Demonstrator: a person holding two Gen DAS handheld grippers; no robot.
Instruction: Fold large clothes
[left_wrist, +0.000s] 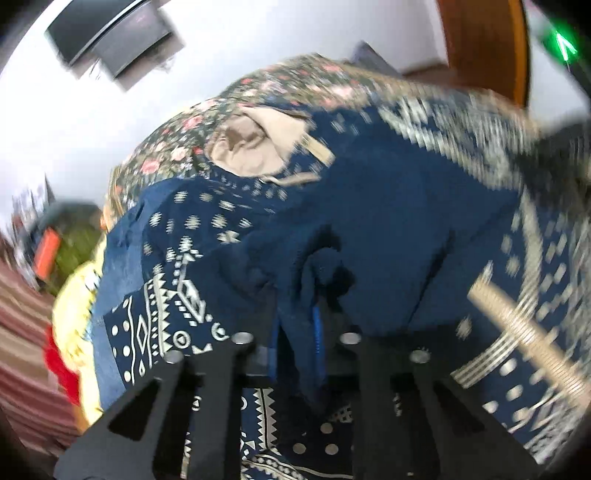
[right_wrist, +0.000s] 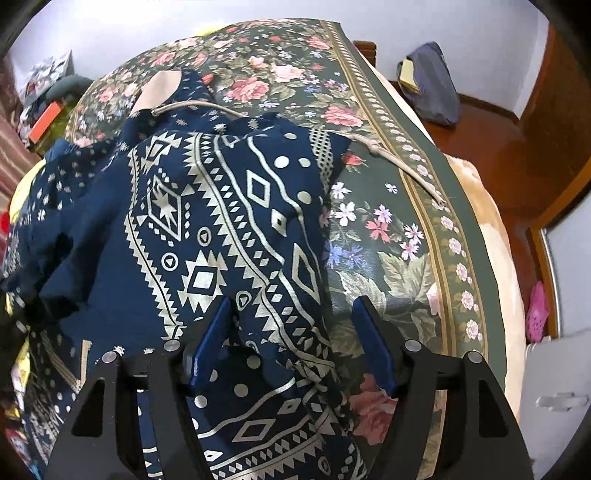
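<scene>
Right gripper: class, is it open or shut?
Open: the right gripper has blue pads standing apart, astride the navy garment's edge.

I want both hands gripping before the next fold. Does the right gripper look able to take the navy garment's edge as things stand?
Probably yes: the right gripper is open, the navy patterned garment lies between its fingers, and nothing covers that edge.

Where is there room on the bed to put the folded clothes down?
The floral bedspread lies bare to the right of the navy blue patterned garment, up to its green border strip and past the beige cord. There is more bare bedspread at the far end. The left side is crowded: bunched navy fabric and yellow and red cloth.
</scene>
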